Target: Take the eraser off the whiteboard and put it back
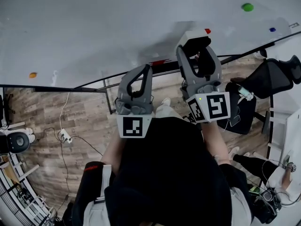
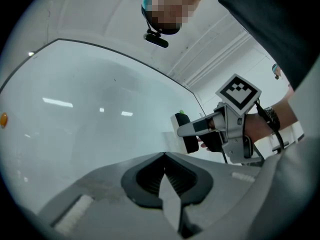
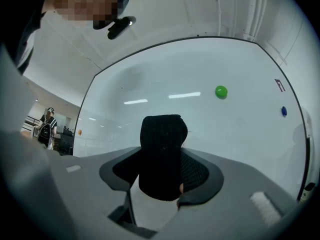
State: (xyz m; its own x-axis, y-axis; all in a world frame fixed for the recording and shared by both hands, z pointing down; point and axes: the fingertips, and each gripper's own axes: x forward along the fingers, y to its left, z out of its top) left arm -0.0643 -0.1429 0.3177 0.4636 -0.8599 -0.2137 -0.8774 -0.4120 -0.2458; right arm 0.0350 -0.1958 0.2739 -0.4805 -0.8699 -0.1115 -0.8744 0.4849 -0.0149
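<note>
Black felt eraser with a white back [image 3: 161,139] sits clamped between the jaws of my right gripper [image 3: 160,179], close before the glossy white whiteboard [image 3: 200,114], a round green magnet [image 3: 221,91] up to its right. My left gripper [image 2: 164,156] has its jaws pressed together, empty.

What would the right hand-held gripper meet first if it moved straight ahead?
Probably the whiteboard: the eraser in its jaws would touch bare board, left of the green magnet. Distance is unclear.
</note>
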